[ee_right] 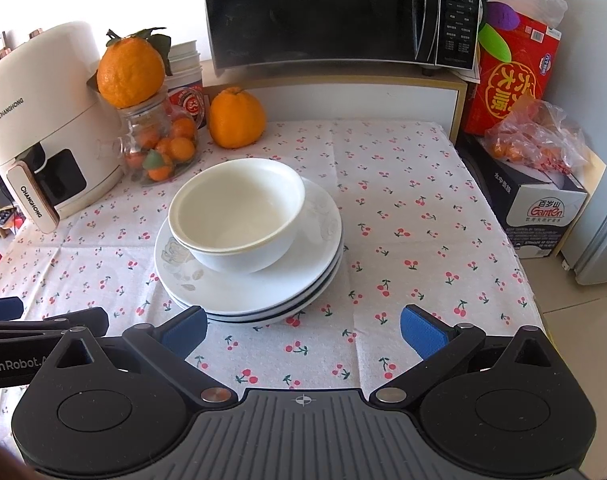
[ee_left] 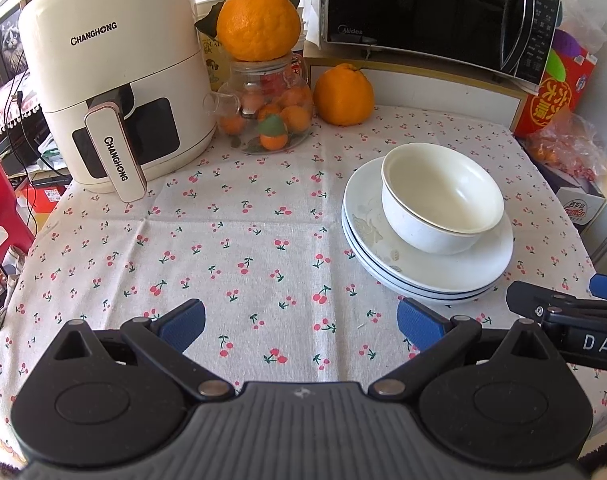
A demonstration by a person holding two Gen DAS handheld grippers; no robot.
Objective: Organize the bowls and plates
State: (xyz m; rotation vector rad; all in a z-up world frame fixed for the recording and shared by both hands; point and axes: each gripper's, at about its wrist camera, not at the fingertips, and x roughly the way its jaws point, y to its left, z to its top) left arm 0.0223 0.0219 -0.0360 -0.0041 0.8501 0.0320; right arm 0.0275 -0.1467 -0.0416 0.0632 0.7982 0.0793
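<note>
Cherry-print tablecloth (ee_right: pixel 403 184), microwave (ee_right: pixel 323 12) behind, bowls (ee_right: pixel 239 216) (seemingly 2) on plates (ee_right: pixel 263 292), both grippers' jaws released

A home kitchen/dining corner is indicated: cherry-print tablecloth (ee_right: pixel 403 184) mid-frame, Changhong air fryer (ee_left: pixel 111 80) upper left, Midea microwave (ee_left: pixel 435 8) top, glass jar w/ small oranges (ee_left: pixel 269 116), stacked plates (ee_right: pixel 239 288) & bowl (ee_right: pixel 239 216).

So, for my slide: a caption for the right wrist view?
Open right tongs face nested bowls atop stacked plates.
</note>
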